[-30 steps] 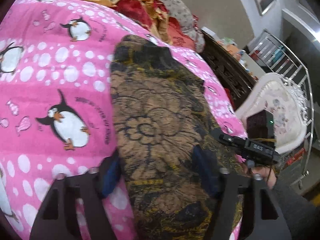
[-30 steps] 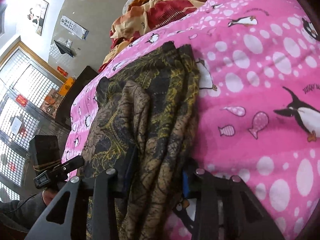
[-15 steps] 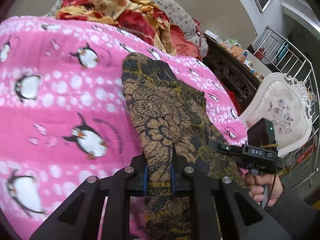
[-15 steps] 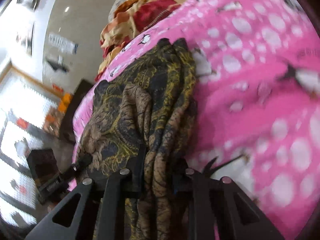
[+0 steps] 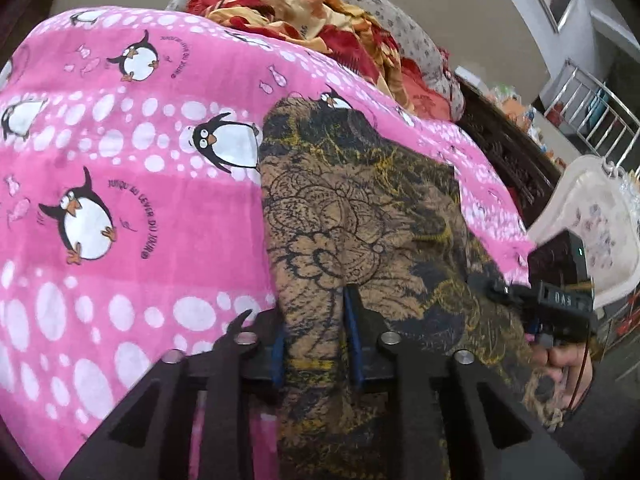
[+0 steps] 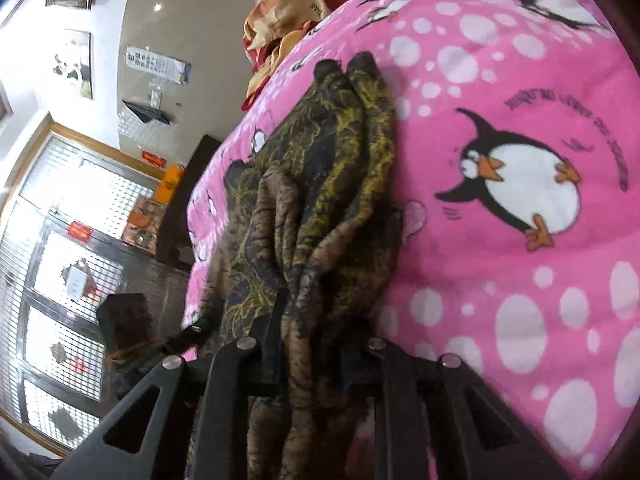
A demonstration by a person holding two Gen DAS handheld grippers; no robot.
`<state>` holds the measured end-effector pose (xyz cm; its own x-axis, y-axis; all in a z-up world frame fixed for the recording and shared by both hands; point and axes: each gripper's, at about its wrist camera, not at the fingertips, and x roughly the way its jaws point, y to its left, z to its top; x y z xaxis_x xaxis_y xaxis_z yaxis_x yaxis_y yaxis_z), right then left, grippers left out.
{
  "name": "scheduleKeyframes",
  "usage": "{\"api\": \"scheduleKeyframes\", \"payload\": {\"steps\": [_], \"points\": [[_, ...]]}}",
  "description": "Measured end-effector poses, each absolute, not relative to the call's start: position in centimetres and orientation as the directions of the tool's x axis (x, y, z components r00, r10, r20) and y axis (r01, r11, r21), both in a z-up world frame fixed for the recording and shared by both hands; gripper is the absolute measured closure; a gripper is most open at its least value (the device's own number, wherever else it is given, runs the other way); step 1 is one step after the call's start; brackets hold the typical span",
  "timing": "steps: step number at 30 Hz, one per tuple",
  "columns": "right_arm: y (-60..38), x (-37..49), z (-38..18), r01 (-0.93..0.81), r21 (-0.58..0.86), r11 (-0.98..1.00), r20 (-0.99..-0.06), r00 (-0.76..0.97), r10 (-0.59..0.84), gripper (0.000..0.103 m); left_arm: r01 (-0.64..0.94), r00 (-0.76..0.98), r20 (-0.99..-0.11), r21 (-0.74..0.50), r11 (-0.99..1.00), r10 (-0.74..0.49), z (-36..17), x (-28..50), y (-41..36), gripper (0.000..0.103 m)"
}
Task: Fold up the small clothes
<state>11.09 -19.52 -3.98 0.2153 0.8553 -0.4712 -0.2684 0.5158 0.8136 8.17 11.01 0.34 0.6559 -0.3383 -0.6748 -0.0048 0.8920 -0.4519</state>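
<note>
Pink penguin-print blanket [image 5: 140,208] covers the bed. Red-and-orange bedding [image 5: 304,12] is heaped at its far edge. White upholstered chair [image 5: 592,232] and dark wooden cabinet [image 5: 508,156] stand beside its right edge.

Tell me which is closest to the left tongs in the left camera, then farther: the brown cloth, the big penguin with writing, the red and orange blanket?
1. Brown patterned cloth: clamped in the left tongs.
2. Big penguin: left, on the pink sheet.
3. Red and orange blanket: far end, top.
</note>
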Motion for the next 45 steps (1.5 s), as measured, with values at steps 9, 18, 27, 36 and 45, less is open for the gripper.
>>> {"api": "scheduleKeyframes", "payload": {"steps": [9, 18, 27, 36, 45], "points": [[-22.6, 8.8, -3.6, -0.284, 0.790, 0.543, -0.478, 0.269, 0.836, 0.078, -0.010, 0.671, -0.634, -0.528, 0.849, -0.386, -0.5, 7.6, 11.9, 0.084], [-25.7, 3.9, -2.9, -0.288, 0.739, 0.609, -0.497, 0.379, 0.781, 0.074, -0.010, 0.673, -0.637, -0.516, 0.857, -0.376, -0.4, 7.6, 11.6, 0.083], [-26.0, 2.7, -2.6, -0.282, 0.722, 0.632, -0.508, 0.405, 0.760, 0.074, -0.026, 0.679, -0.655, -0.472, 0.881, -0.331, 0.3, 6.4, 11.6, 0.066], [-26.5, 0.8, -2.4, -0.244, 0.716, 0.654, -0.514, 0.449, 0.731, 0.074, -0.097, 0.725, -0.651, -0.420, 0.902, -0.225, 0.7, 0.0, 13.9, 0.053], [-27.2, 0.2, -2.8, -0.237, 0.718, 0.654, -0.511, 0.459, 0.727, 0.072, -0.099, 0.729, -0.640, -0.451, 0.887, -0.244, 0.1, 0.0, 14.2, 0.051]]}}
